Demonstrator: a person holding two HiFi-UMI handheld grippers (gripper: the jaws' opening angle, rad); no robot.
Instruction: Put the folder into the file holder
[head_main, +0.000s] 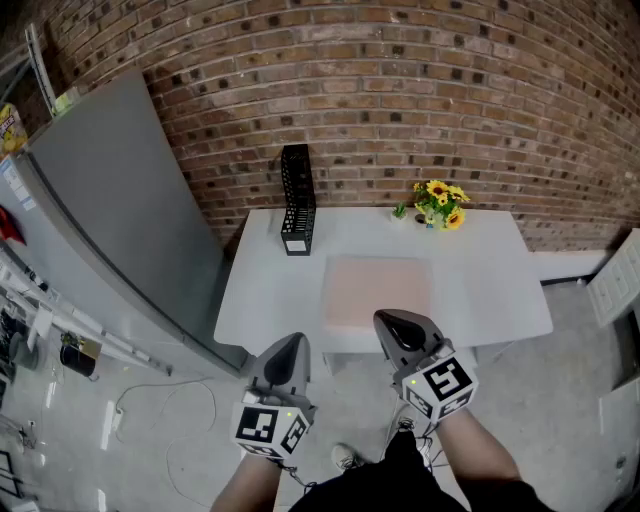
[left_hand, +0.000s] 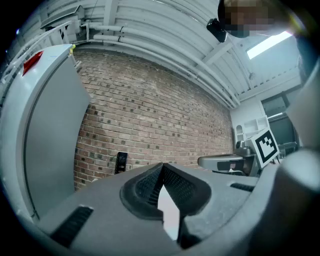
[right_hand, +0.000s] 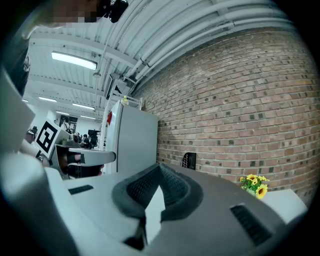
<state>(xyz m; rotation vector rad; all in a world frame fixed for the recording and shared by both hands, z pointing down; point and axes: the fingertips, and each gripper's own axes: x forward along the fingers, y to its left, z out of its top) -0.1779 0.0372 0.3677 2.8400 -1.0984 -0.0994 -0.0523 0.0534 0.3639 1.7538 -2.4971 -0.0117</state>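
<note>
A pale pink folder (head_main: 377, 292) lies flat near the front middle of the white table (head_main: 490, 285). A black mesh file holder (head_main: 297, 201) stands upright at the table's back left, against the brick wall; it also shows small in the left gripper view as the file holder (left_hand: 121, 161) and in the right gripper view as the file holder (right_hand: 188, 160). My left gripper (head_main: 287, 352) hangs shut and empty before the table's front edge, left of the folder. My right gripper (head_main: 398, 327) is shut and empty over the front edge, just short of the folder.
A small bunch of yellow sunflowers (head_main: 438, 204) sits at the table's back right, seen too as sunflowers (right_hand: 254, 184). A tall grey cabinet (head_main: 120, 210) stands left of the table. White furniture (head_main: 615, 280) is at the right edge. The brick wall runs behind.
</note>
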